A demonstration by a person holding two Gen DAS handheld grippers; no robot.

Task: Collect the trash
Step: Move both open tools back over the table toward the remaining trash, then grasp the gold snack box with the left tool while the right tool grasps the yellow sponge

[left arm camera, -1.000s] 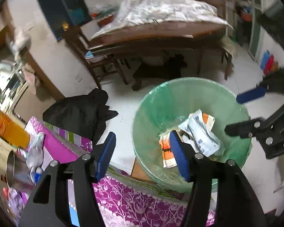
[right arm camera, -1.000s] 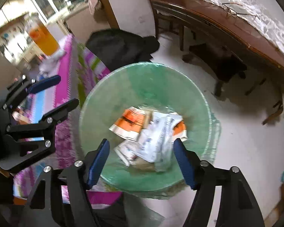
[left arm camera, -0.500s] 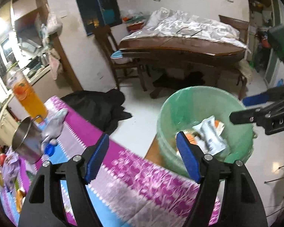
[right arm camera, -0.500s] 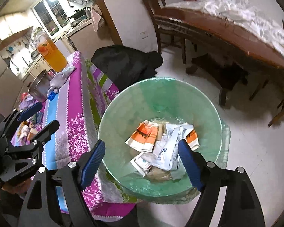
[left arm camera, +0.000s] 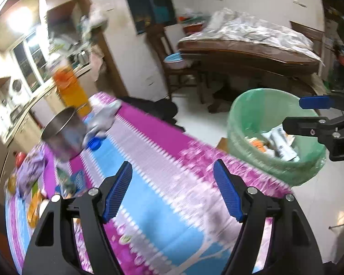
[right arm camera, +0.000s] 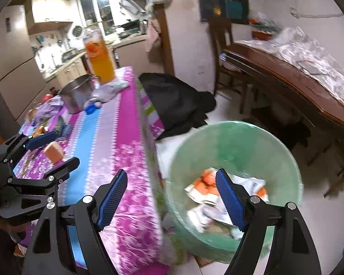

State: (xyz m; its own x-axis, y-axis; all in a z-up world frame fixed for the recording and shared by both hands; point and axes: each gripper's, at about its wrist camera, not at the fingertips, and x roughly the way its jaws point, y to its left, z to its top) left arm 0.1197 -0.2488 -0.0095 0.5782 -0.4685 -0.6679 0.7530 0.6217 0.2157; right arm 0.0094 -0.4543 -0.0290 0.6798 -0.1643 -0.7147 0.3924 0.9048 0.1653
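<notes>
A green-lined trash bin stands on the floor by the table and holds several white and orange wrappers. My right gripper hangs open and empty, straddling the table edge and the bin's rim. My left gripper is open and empty above the purple and blue tablecloth. Loose trash lies at the cloth's far end: an orange packet, purple wrappers, and a crushed clear bottle with a blue cap. In the left wrist view the bin sits to the right, behind the right gripper.
A steel pot and a tall bottle of orange drink stand at the table's far end. A black heap of cloth lies on the floor past the table. A wooden table and a chair stand beyond the bin.
Both grippers have swung left, away from above the bin and towards the table. Their jaws stand a little wider than a second ago. Nothing is held.
</notes>
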